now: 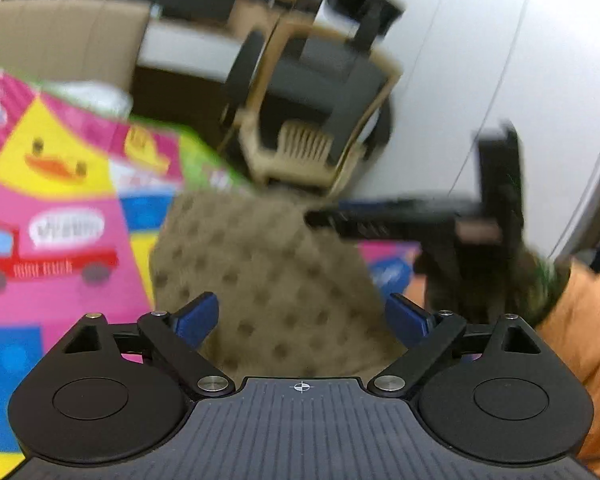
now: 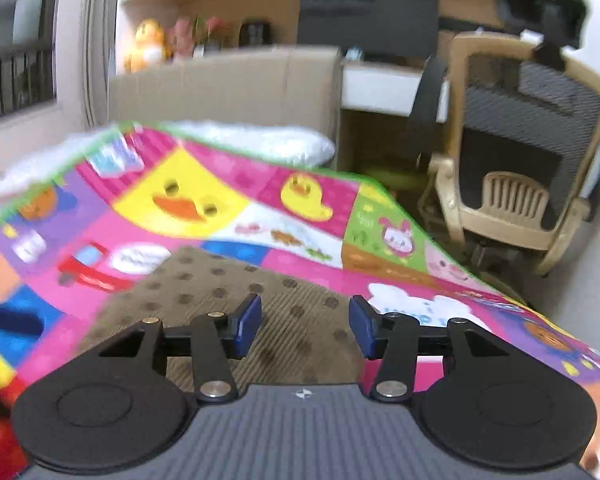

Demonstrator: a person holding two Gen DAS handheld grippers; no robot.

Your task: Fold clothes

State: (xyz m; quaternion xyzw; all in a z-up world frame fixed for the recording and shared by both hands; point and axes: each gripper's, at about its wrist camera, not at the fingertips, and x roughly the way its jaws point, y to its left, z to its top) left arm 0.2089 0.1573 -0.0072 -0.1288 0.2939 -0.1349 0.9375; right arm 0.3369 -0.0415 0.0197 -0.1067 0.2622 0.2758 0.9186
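A brown garment [image 2: 236, 300] with darker dots lies spread flat on the colourful cartoon mat [image 2: 204, 208].

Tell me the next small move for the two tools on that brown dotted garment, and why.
Probably lower both tools onto the near edge of the brown dotted garment and close. The left tool and right tool are both open with nothing between the fingers, and the garment lies on the colourful mat right ahead of each, so neither has a grip yet.

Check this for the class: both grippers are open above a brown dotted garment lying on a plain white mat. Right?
Not quite. The mat is brightly coloured with cartoon pictures, not plain white; the right wrist view shows it. The left gripper and right gripper are open above the brown dotted garment.
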